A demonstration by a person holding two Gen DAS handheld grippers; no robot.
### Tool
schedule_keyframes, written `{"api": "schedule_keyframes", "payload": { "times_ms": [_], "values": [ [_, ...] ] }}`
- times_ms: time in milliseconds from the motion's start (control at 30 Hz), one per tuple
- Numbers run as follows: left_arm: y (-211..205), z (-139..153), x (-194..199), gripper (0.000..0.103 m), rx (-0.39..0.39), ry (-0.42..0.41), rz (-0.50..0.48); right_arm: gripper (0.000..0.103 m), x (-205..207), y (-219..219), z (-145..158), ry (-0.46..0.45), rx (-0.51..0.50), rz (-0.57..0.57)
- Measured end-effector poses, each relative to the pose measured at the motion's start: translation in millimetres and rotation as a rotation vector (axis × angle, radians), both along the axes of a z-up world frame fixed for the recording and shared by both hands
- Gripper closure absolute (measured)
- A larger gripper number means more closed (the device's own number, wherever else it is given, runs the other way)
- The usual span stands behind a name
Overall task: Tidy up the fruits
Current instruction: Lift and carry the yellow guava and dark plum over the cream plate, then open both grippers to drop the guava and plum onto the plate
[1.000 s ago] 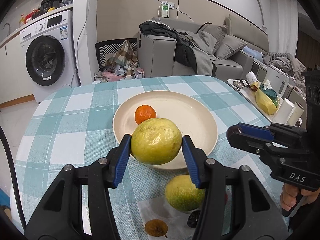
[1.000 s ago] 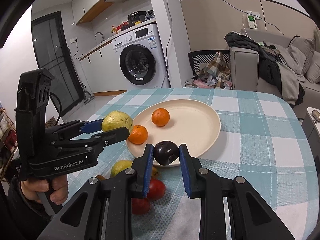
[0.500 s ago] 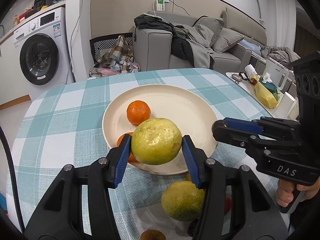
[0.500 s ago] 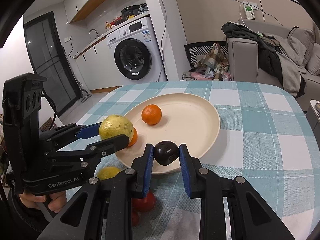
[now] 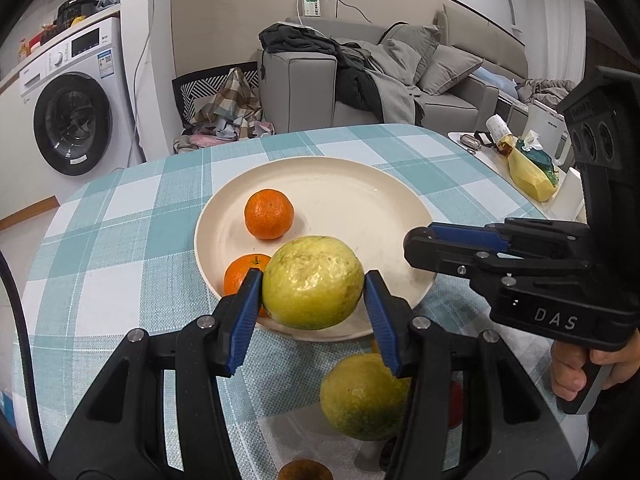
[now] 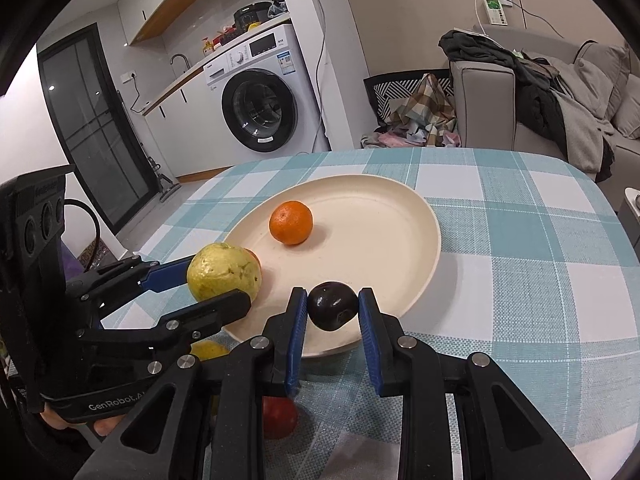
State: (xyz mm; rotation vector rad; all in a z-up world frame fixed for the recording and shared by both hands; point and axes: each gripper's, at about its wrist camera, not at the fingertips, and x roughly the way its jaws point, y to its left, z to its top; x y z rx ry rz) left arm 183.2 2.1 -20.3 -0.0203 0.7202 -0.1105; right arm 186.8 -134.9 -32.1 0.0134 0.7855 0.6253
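Sitting on cream plate [image 5: 400, 200]: two tangerines [image 5: 269, 213].

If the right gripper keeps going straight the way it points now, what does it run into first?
Probably the cream plate: the right gripper, shut on the dark plum, points down over the plate's near rim. The bare plate floor looks first in line; the orange sits off left.

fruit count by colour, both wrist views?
Orange tangerines: 2, on the plate
Yellow-green fruits: 2, one in the left claw
Dark purple fruit: 1, in the right claw
Red fruit: 1
Brown fruit: 1, cut off by the frame edge
Total: 7 visible; the claws may hide more.
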Motion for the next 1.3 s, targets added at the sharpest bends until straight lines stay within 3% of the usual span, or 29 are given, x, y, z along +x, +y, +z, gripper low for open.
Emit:
{"api": "schedule_keyframes", "payload": {
  "times_ms": [733,1000,1100,1200,1233,1300],
  "values": [
    [0.7,-9.6,1.1,0.054,0.009,0.015,-0.016,0.075,-2.9,-1.0,-4.1,0.004,0.0,-0.015],
    [1.0,-9.5,1.0,0.054,-0.005,0.02,-0.013,0.068,-5.1,-4.5,-1.6,-0.024,-0.02,-0.034],
    [1.8,-8.2,1.1,0.049,-0.012,0.028,-0.016,0.06,-5.4,-8.3,0.5,-0.036,-0.017,-0.052],
    [3.7,-3.4,-2.6,0.032,-0.006,0.015,0.003,0.05,-7.9,-11.4,3.2,-0.056,-0.016,-0.067],
    [4.6,-1.5,-4.3,0.022,0.0,0.01,0.01,0.047,-9.4,-13.2,4.2,-0.062,-0.019,-0.073],
    [7.9,1.1,-10.0,0.018,0.002,-0.005,0.025,0.04,-12.1,-15.5,4.6,-0.069,-0.038,-0.081]
  ]
}}
